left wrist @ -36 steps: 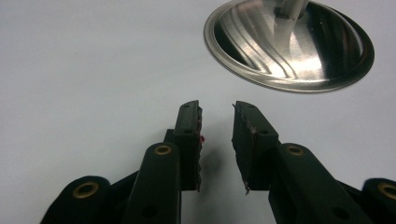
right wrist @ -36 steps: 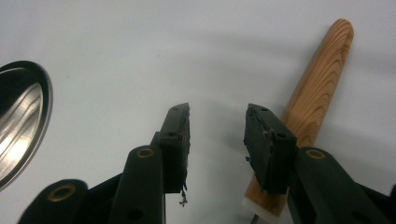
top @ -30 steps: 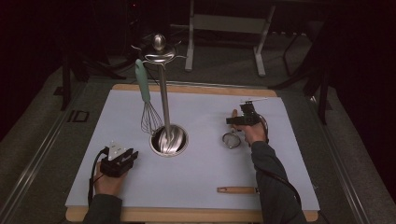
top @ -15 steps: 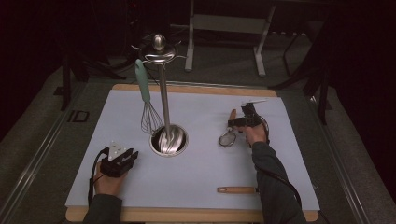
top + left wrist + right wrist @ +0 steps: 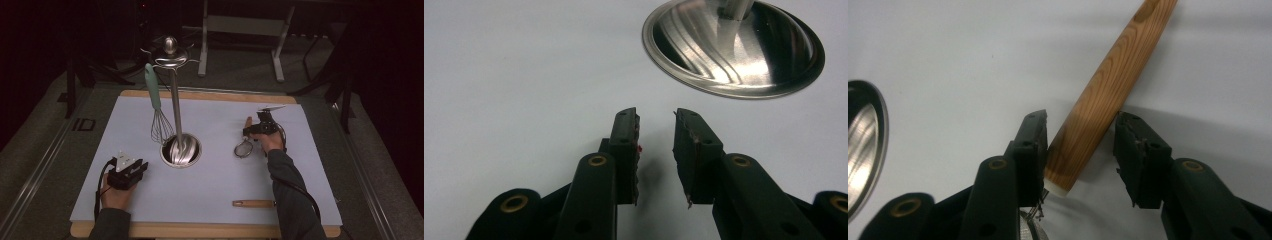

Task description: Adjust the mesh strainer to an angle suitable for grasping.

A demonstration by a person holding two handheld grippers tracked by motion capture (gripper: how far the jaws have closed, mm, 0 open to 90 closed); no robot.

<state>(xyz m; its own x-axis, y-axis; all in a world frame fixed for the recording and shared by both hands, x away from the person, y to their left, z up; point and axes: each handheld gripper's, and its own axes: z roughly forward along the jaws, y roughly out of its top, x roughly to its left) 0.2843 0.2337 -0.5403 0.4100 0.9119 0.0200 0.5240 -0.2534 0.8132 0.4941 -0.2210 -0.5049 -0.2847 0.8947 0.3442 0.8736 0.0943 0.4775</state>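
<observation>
Strainer's wooden handle (image 5: 1108,90) lies between the right gripper (image 5: 1082,135)'s parted jaws near the mat (image 5: 215,200)'s right edge, its mesh cut off below. Left gripper (image 5: 655,131) rests unclenched, empty, front-left.

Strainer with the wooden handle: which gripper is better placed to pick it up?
Right. The right gripper is open with the strainer's wooden handle between its jaws. The left gripper sits open and empty near the stand's base, across from the strainer.
</observation>
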